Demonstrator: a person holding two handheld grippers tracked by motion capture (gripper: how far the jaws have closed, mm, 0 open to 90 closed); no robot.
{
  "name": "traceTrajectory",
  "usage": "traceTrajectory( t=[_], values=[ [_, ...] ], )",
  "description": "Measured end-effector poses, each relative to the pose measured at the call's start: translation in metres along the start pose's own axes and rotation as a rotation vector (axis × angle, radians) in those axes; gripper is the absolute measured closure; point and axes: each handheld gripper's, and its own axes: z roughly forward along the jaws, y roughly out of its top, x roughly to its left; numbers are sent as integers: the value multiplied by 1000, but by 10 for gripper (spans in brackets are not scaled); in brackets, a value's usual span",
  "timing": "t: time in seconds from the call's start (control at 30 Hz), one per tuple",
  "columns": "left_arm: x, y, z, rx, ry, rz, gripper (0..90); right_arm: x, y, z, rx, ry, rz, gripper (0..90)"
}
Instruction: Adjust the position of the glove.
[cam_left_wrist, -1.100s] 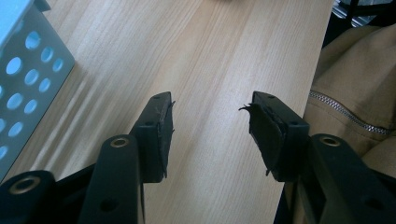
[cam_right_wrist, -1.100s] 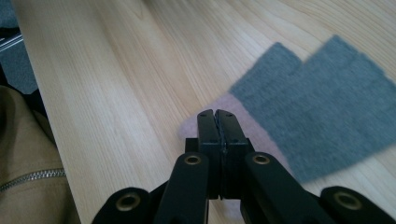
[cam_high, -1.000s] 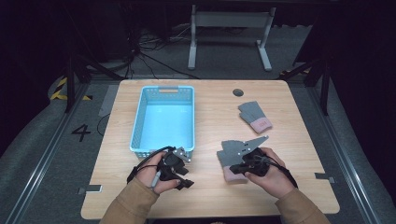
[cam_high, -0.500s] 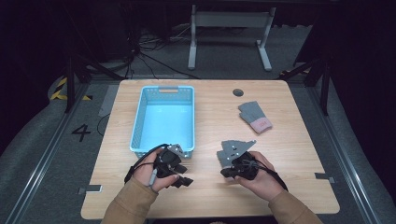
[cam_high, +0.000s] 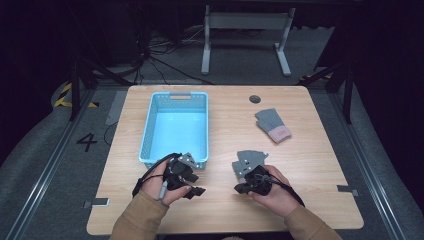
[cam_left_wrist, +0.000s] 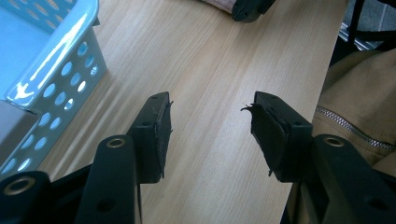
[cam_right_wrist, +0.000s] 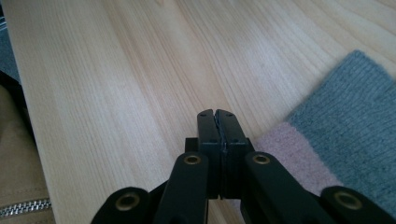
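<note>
Grey glove (cam_right_wrist: 345, 135) with a pink cuff lay flat on the surface (cam_right_wrist: 140, 70), just beside the right gripper (cam_right_wrist: 217, 115), whose jaws were pressed together on nothing

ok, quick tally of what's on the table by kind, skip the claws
Gloves, grey with a pink cuff: 2
Blue basket: 1
Total: 3
</note>
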Motion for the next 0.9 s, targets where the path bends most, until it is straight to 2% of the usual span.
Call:
traceTrajectory(
  t=[0.23, 0.67, 0.9],
  values=[
    [-1, 0, -1, -2, -1, 2, 478, -1, -3, 2, 14, 0, -1, 900],
    [2, 4, -3, -12, -7, 10, 465, -6, -17, -9, 22, -17, 25, 900],
    [2, 11, 0, -10, -18, 29, 461, -11, -29, -18, 18, -36, 68, 900]
  ],
)
